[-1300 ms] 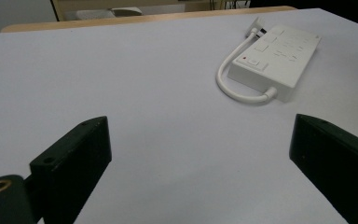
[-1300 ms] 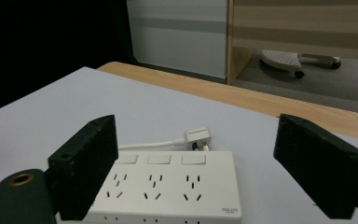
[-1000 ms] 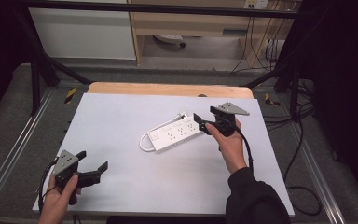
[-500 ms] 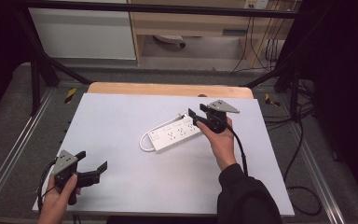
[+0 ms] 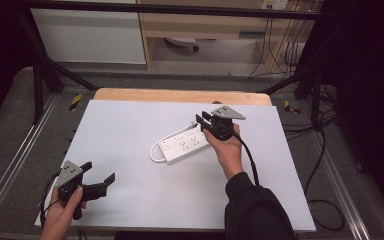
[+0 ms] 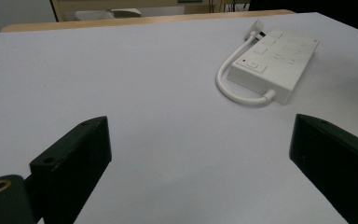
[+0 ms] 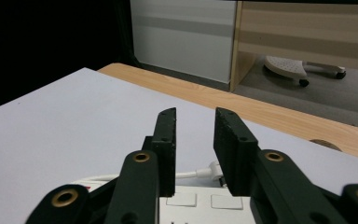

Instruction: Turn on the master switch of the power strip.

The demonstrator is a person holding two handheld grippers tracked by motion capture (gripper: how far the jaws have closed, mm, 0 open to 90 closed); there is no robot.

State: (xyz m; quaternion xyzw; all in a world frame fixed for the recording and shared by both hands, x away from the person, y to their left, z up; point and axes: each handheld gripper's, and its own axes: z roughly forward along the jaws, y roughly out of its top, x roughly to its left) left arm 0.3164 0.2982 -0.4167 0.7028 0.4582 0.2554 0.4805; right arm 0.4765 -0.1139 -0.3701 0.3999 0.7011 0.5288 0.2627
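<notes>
A white plastic power strip (image 5: 186, 143), a flat rectangular block with rows of moulded sockets and a small switch at one end, lies slanted near the middle of the table. Its short, thick white cable (image 6: 237, 86) curls in a loop off the switch end and runs back along the strip's side (smooth and rubbery-looking).

The right gripper (image 5: 203, 123), matte black with brass-ringed screw holes and a grey three-cornered plate on top, sits over the far end of the strip. Its jaws have just been closing and now stand narrow, with a slim gap between the flat pads (image 7: 167, 140); in the right gripper view they hover above the strip's top face, and nothing is pinched between them. The right hand (image 5: 226, 147) comes out of a dark sleeve.

The left gripper (image 5: 100, 177) rests at the near left corner, well apart from the strip, jaws spread wide around bare tabletop. The left hand (image 5: 60, 215) wraps its body.

The table's surface (image 5: 130, 130) is a smooth, pale grey-white sheet, matte and unmarked, laid over a light wooden board (image 5: 180, 95) whose rounded edge shows along the far side. Around it stand black metal frame bars (image 5: 35, 60) and grey carpet-like floor. Beyond are a white cabinet front (image 5: 87, 35), a pale wood shelf unit and dangling black cables (image 5: 280, 45).
</notes>
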